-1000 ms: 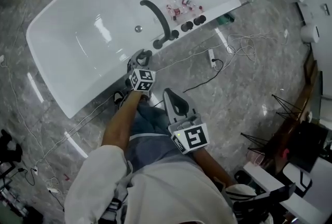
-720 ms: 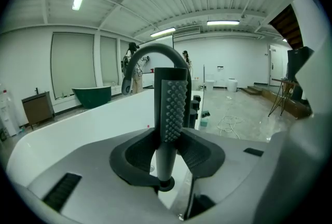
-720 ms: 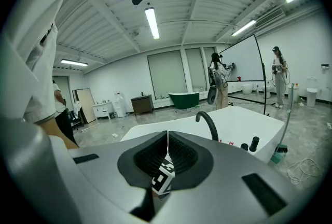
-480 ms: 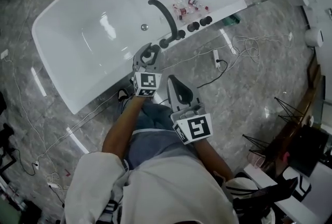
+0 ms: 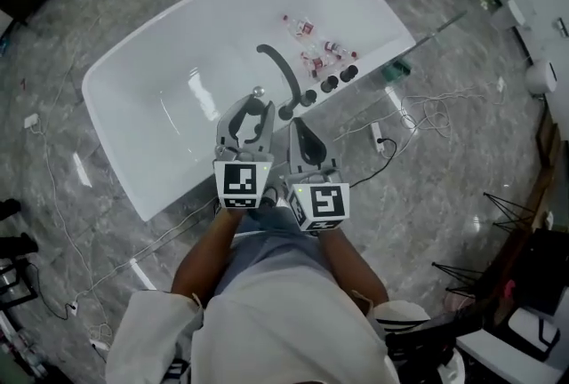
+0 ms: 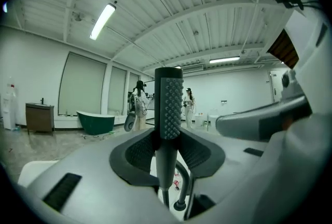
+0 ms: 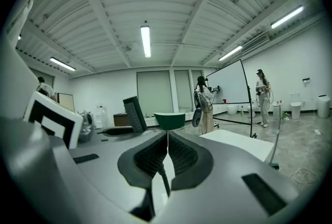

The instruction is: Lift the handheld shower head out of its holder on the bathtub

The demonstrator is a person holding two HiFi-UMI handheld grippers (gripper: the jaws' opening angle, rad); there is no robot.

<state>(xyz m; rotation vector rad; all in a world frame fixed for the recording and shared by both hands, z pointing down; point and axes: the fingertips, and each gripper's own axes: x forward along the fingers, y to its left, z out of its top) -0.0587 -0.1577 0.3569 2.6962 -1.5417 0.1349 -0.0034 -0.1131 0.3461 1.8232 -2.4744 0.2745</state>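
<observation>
Above the bathtub (image 5: 160,98), my left gripper (image 5: 249,112) has risen, jaws clamped on the shower head (image 6: 170,109), so it's likely out; my right gripper's (image 5: 302,133) jaws meet on nothing.

Most of the bathtub (image 5: 151,98) basin is wide open, easy to pass over. The cluttered bit is one end: curved spout (image 5: 280,71) arching in from the rim, knobs (image 5: 339,77) beside it, little bottles (image 5: 313,46) just past those (loose cables (image 5: 418,102) on the floor there too)
</observation>
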